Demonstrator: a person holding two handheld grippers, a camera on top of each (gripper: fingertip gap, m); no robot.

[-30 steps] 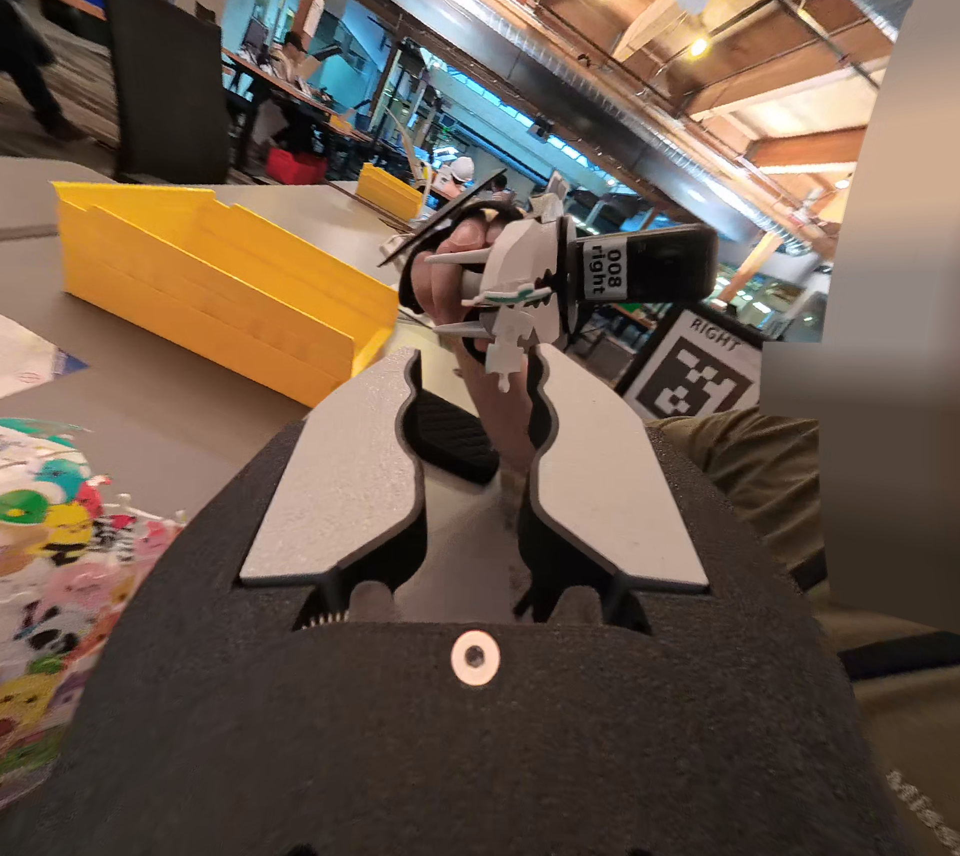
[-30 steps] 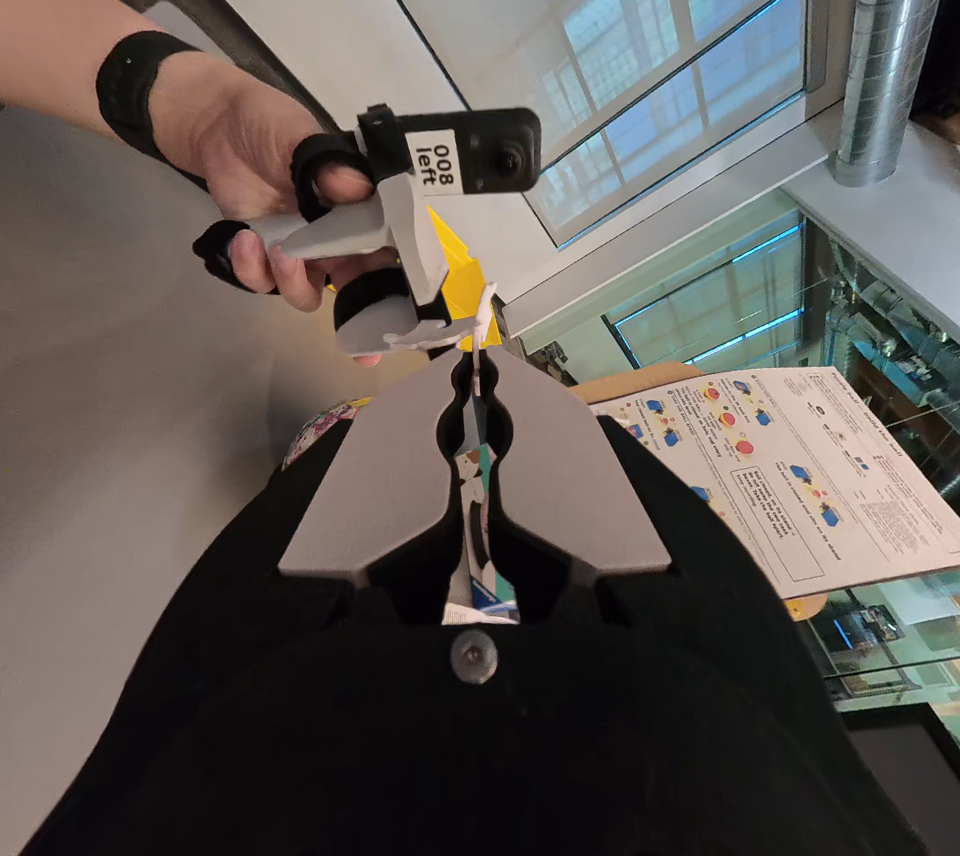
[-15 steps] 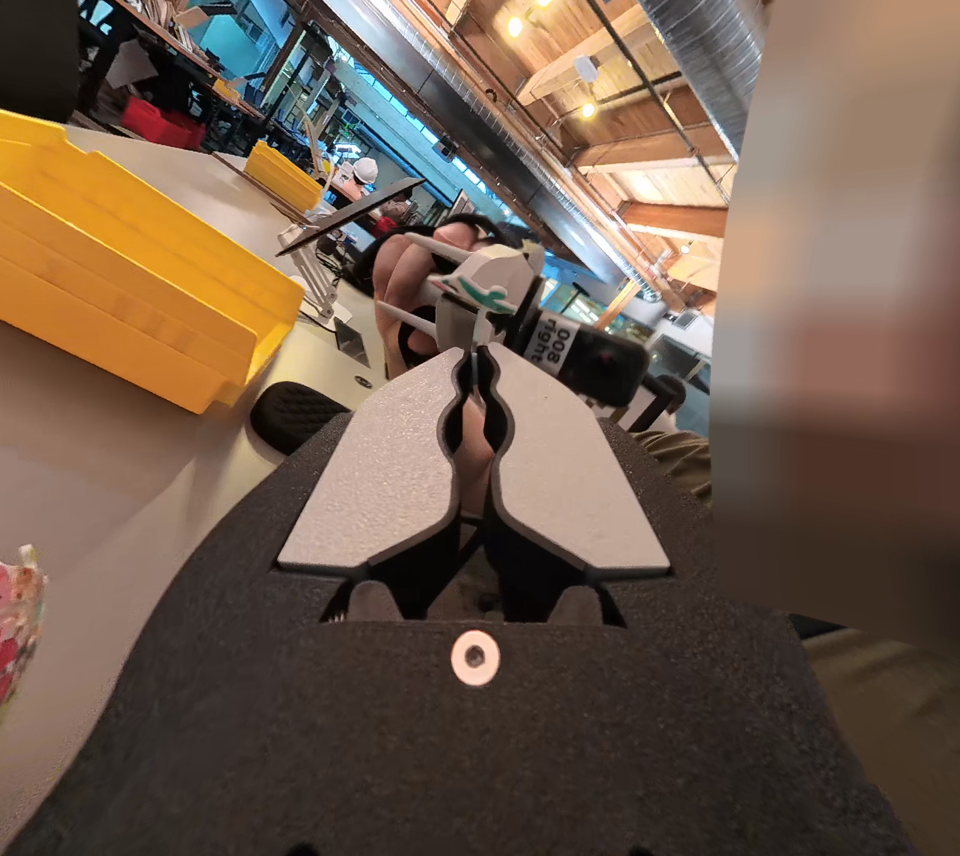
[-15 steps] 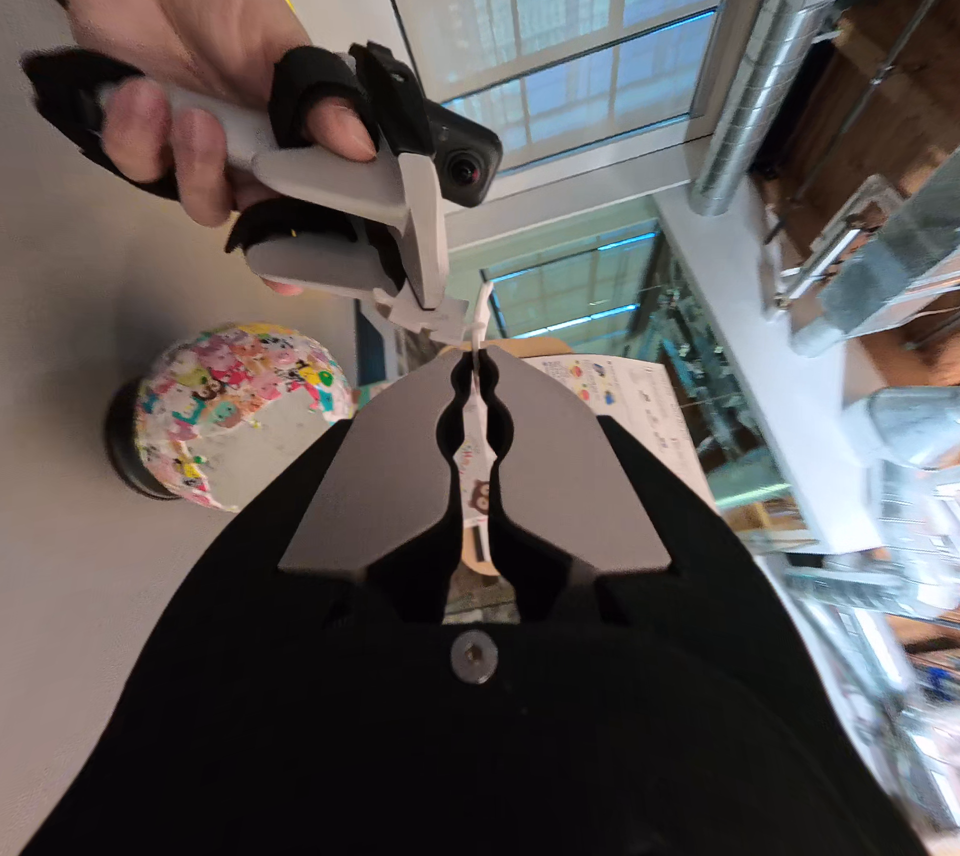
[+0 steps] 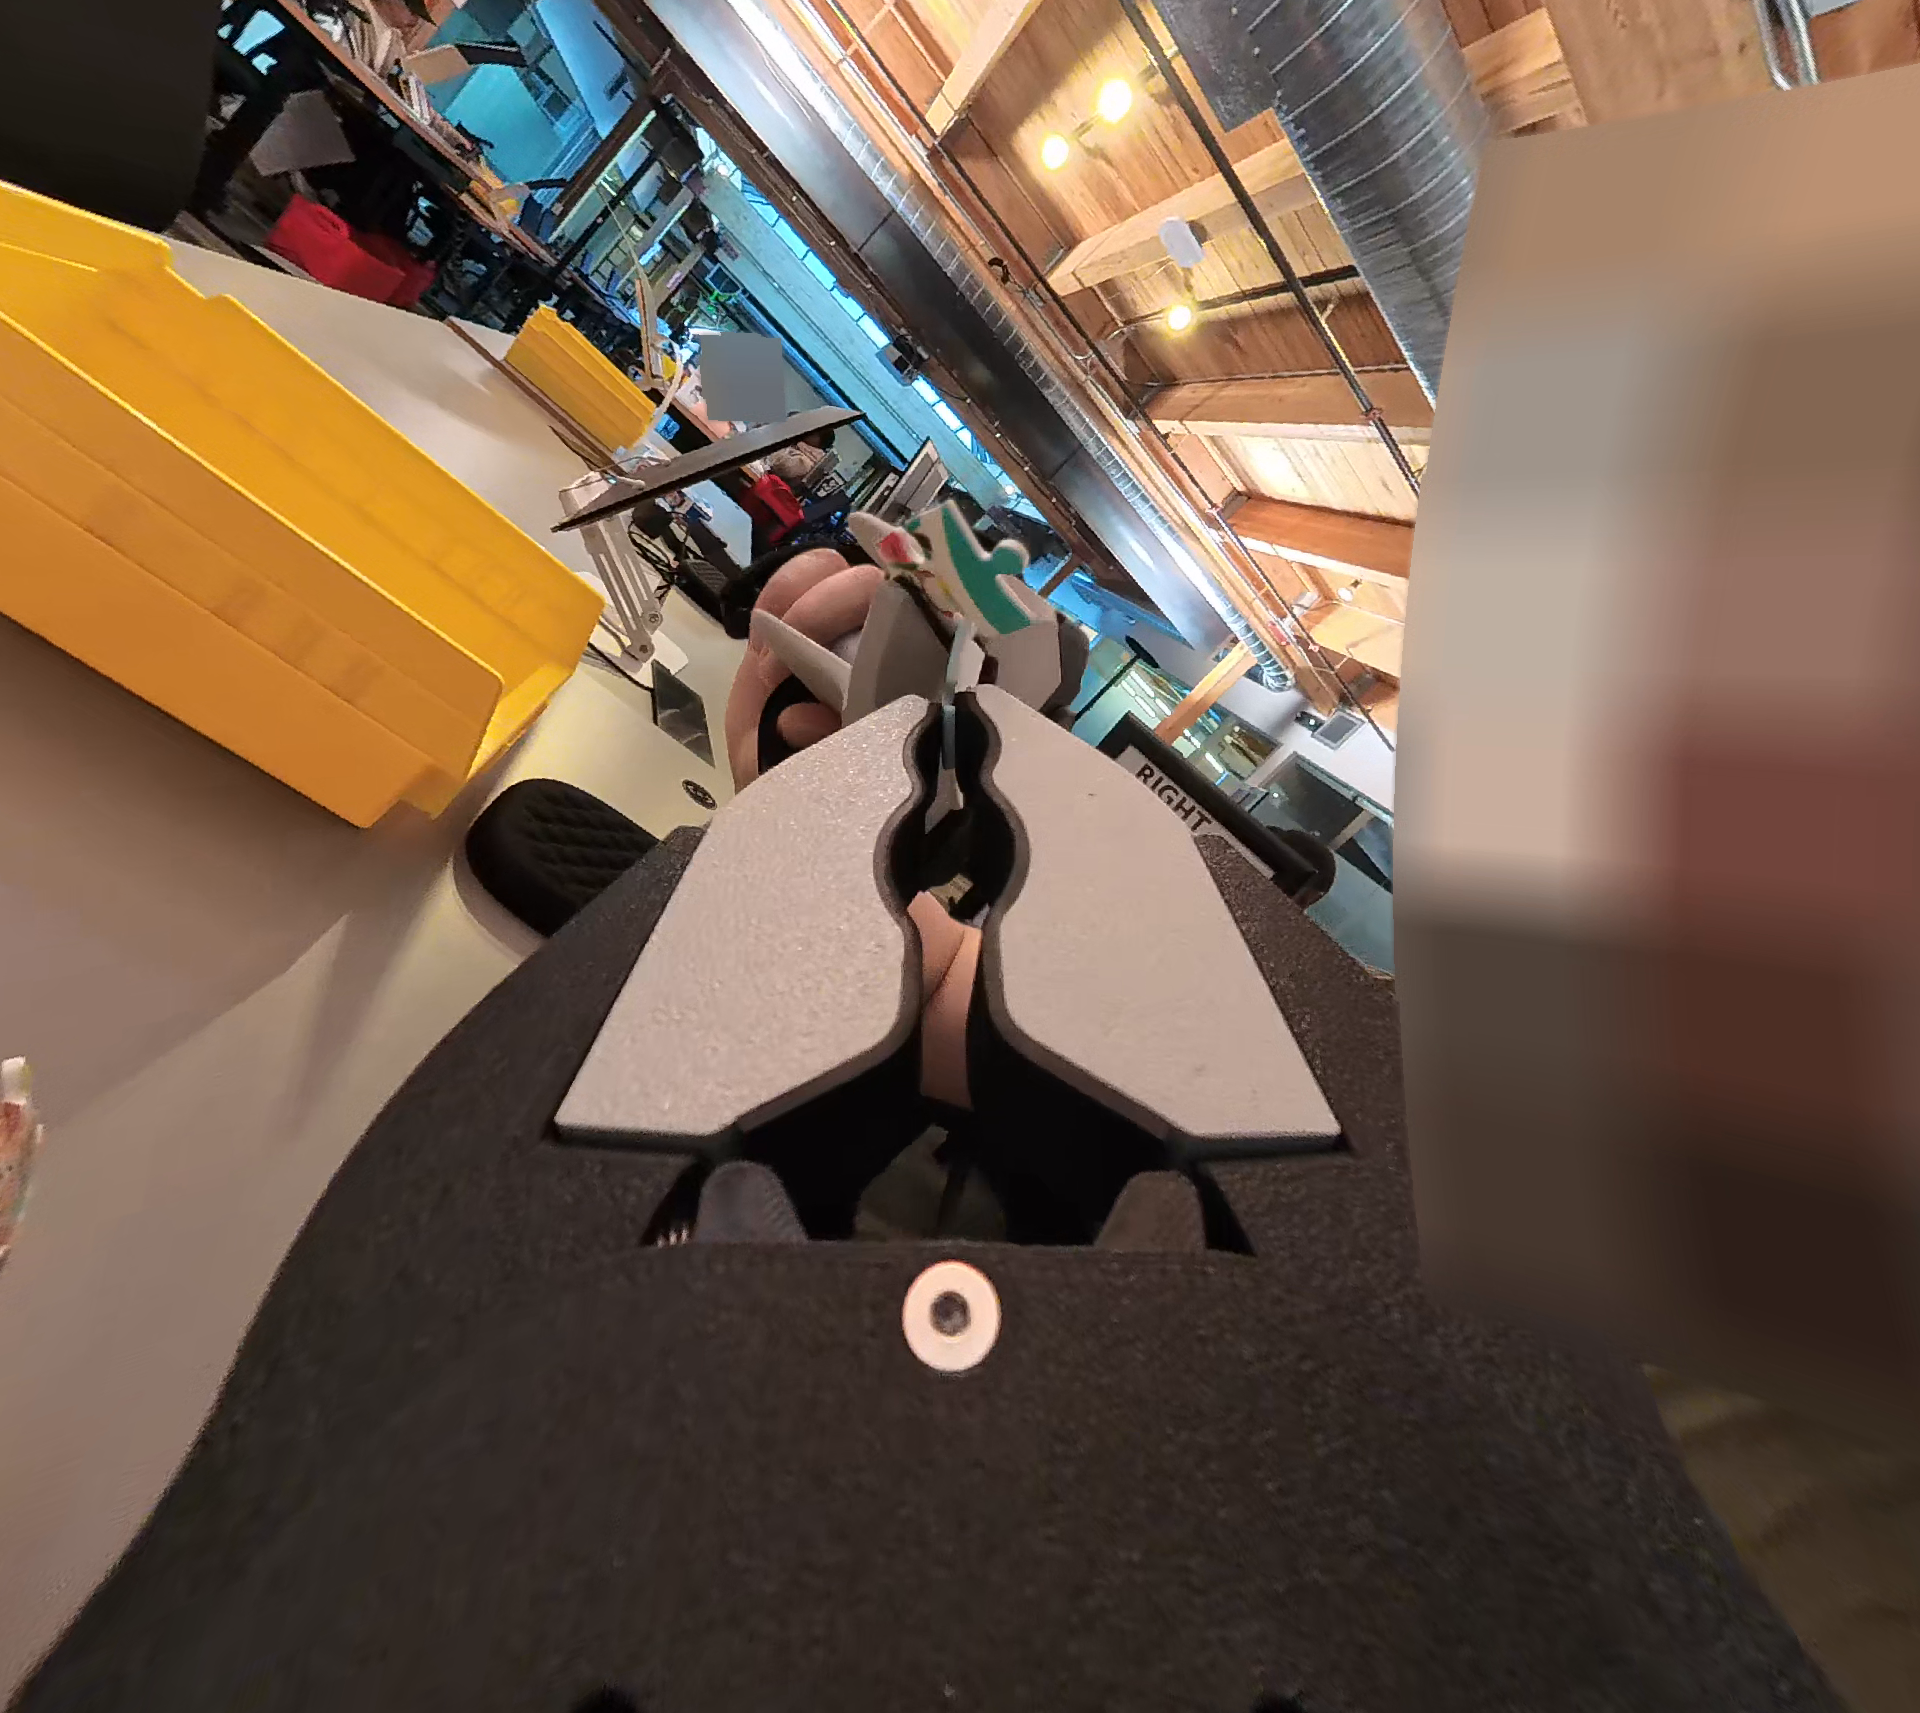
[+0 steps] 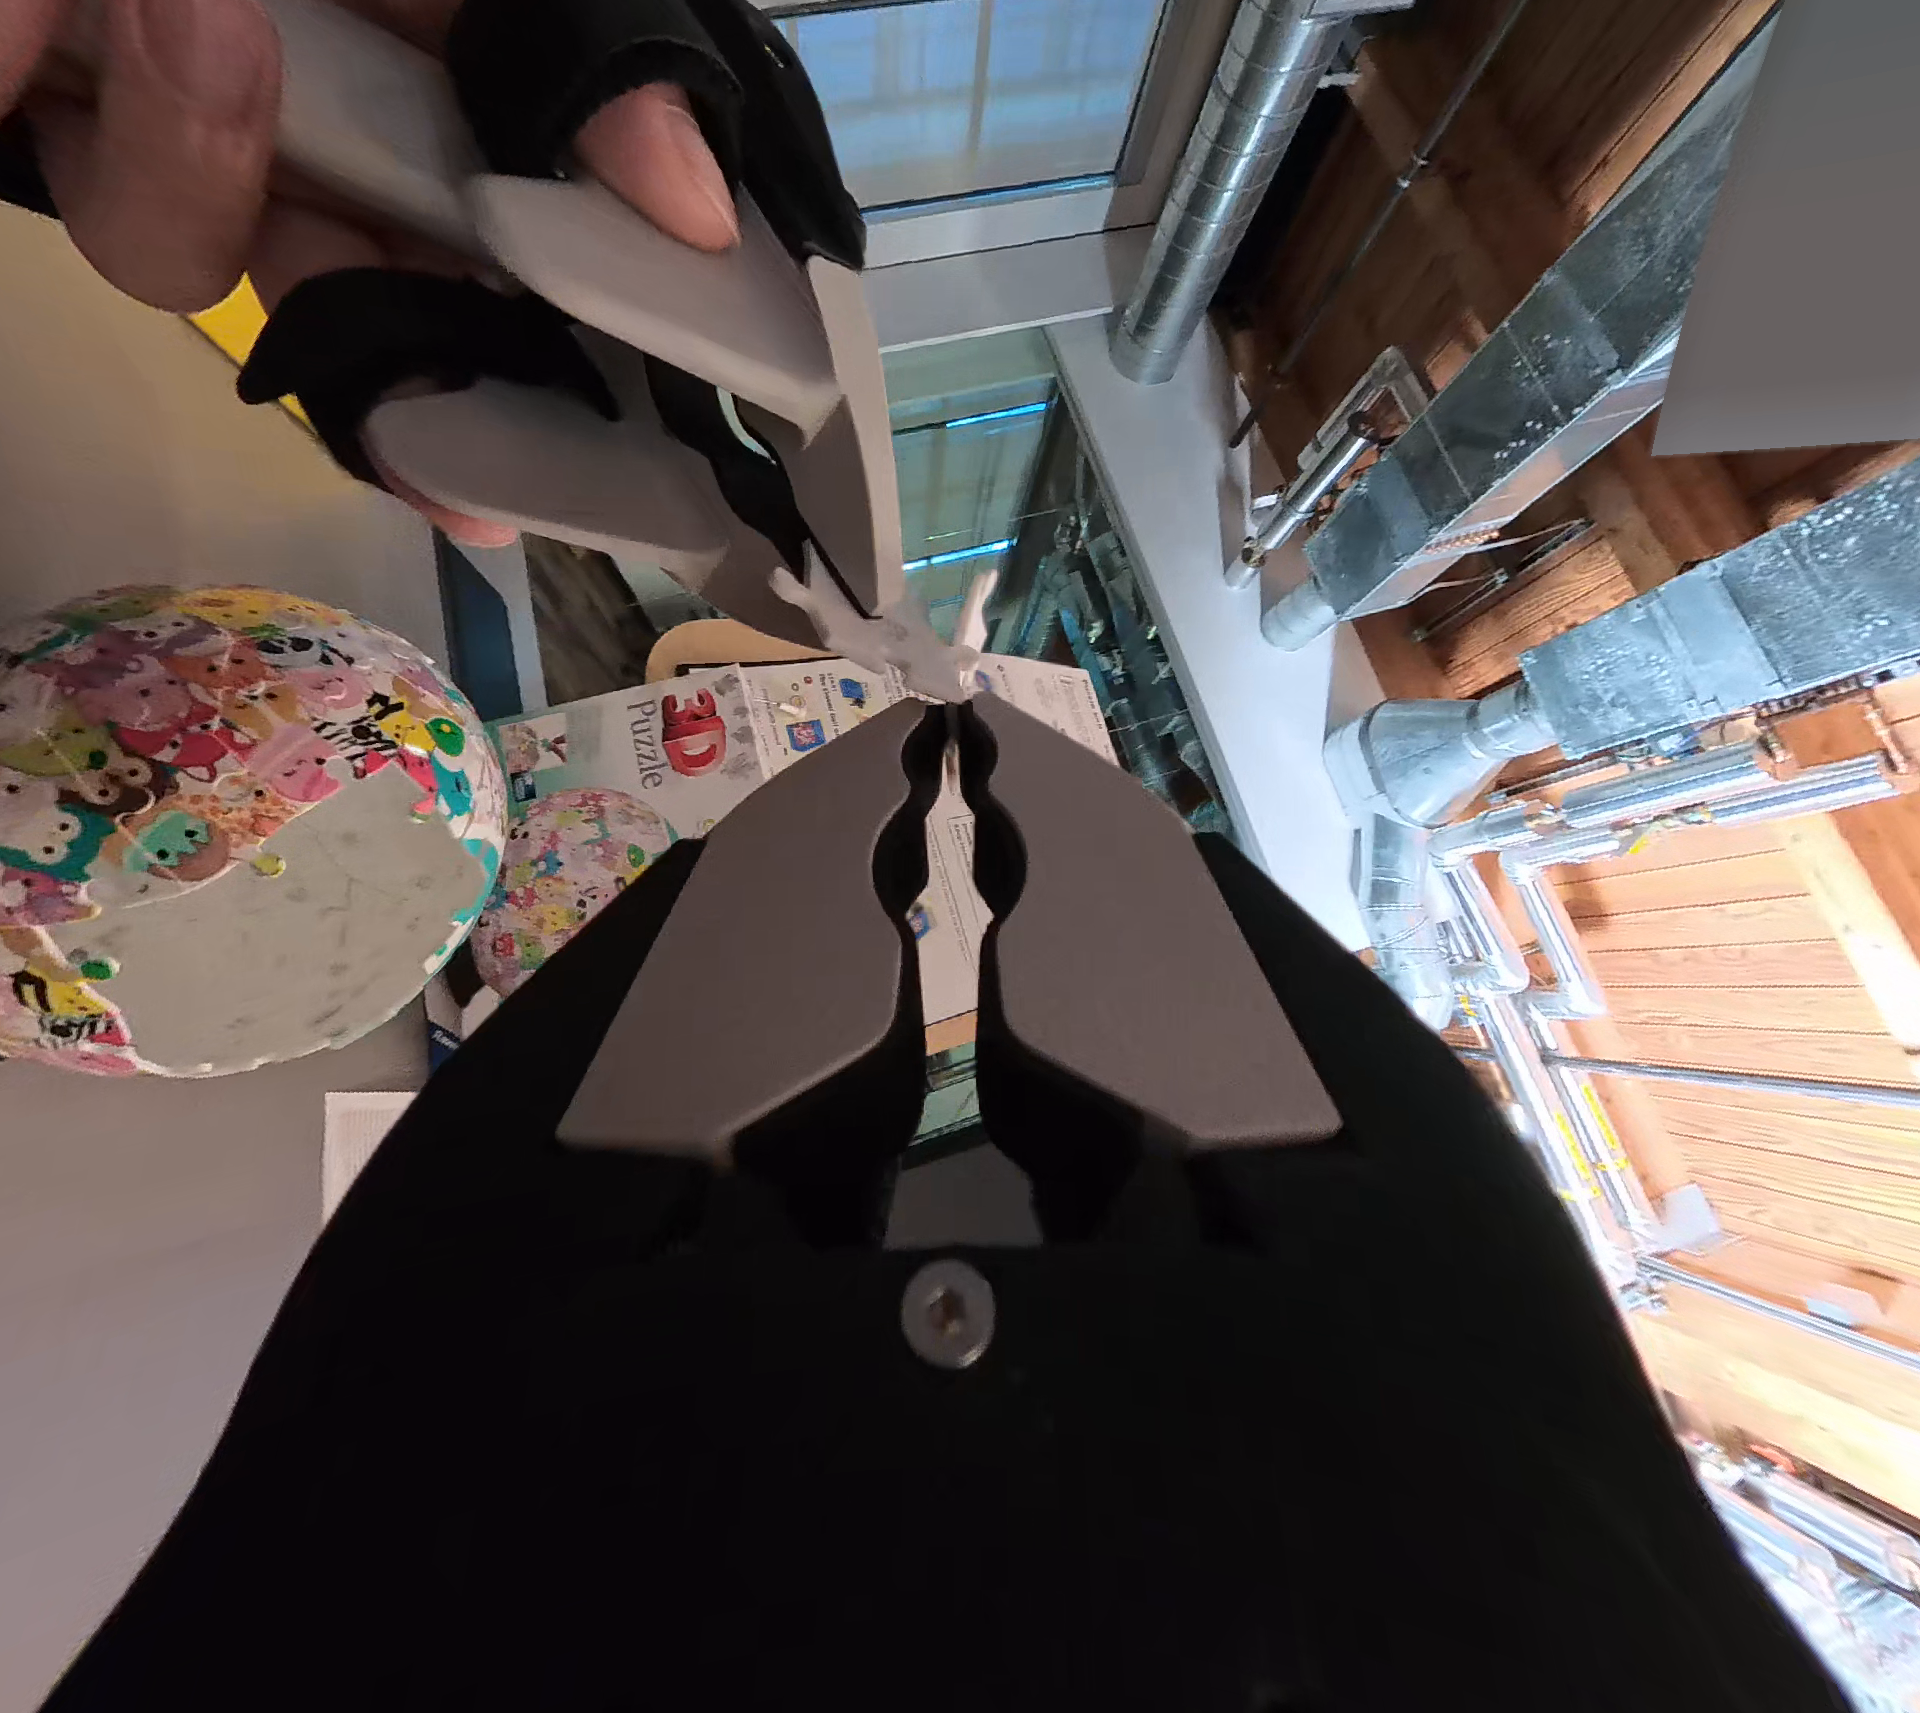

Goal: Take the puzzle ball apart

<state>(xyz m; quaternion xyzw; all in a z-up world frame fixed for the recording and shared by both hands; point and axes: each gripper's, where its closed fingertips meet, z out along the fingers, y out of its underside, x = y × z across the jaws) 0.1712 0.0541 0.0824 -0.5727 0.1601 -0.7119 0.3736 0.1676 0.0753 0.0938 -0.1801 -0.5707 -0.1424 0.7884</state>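
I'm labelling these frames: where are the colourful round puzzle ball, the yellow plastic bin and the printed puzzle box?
Colourful round puzzle ball (image 6: 223, 816): right wrist view, patterned shell.
Yellow plastic bin (image 5: 260, 541): left wrist view, side wall.
Printed puzzle box (image 6: 727, 723): right wrist view, top face.

1. A smooth beige table (image 5: 187, 957) carried a long yellow plastic bin (image 5: 239, 520) and a black mesh pad (image 5: 551, 842).
2. On it sat the colourful cartoon-printed puzzle ball (image 6: 218, 832), beside a printed cardboard box (image 6: 717, 728).
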